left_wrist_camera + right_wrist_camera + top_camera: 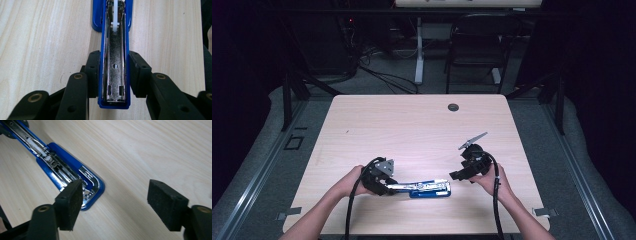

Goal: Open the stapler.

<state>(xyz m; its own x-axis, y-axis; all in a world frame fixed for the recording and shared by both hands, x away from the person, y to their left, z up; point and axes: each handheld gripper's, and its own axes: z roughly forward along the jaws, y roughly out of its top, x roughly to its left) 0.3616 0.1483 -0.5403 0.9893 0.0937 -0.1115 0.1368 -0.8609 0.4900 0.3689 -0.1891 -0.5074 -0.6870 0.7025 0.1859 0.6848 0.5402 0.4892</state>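
Observation:
A blue stapler [429,188] lies opened out flat near the table's front edge, its metal staple channel facing up. In the left gripper view my left gripper [115,72] is shut on the stapler [115,50], one pad pressed against each blue side of the channel arm near its end. From above, the left gripper [394,187] holds the stapler's left end. My right gripper [458,175] hovers just off the stapler's right end. In the right gripper view the right gripper [120,197] stands open with bare table between its pads, and the stapler's rounded blue base [75,170] lies beside the left pad.
The light wooden table [412,130] has a round cable hole [453,107] near its far edge. A dark chair [477,45] and a white desk leg [418,50] stand beyond the table. Cables trail from both grippers toward the front edge.

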